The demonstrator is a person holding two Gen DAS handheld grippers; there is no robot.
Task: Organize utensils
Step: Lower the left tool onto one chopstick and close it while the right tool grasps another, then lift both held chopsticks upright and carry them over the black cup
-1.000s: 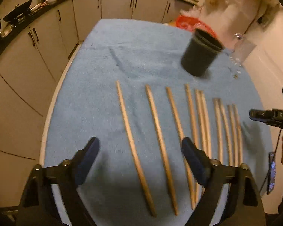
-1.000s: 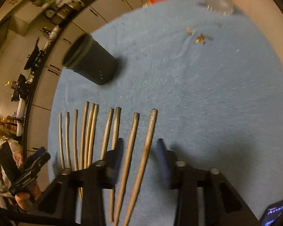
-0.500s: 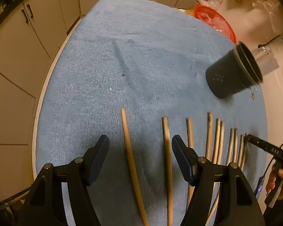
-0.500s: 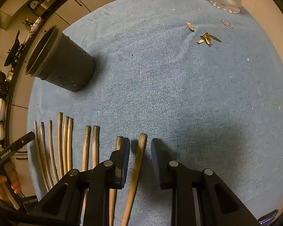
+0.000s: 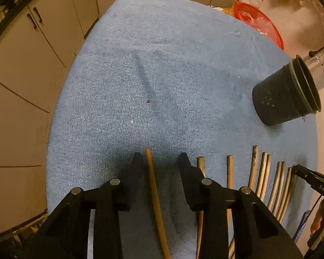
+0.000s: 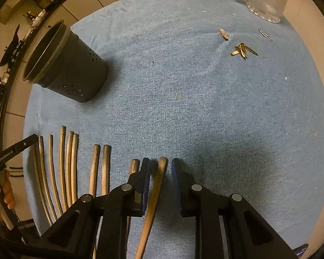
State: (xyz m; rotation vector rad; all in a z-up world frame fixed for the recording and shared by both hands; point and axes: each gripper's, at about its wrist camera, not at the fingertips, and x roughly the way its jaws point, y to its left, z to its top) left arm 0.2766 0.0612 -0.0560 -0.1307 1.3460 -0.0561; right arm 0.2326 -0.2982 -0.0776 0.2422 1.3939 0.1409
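Now that both pairs of jaws have been closing around the end chopsticks of the row on the table (image 5: 183, 69), our left gripper (image 5: 159, 160) straddles the leftmost chopstick (image 5: 154, 190) and our right gripper (image 6: 161, 166) the rightmost chopstick (image 6: 156, 187), neither visibly clamped yet, with the holder (image 6: 69, 64) standing well apart.

Left gripper (image 5: 159, 161) closing astride end chopstick (image 5: 154, 190); black holder (image 5: 285, 95) far right

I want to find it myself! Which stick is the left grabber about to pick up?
Find the blue cloth, then the row of chopsticks along its near edge. It is the end chopstick, farthest from the black cup, lying alone between the left gripper's fingers.
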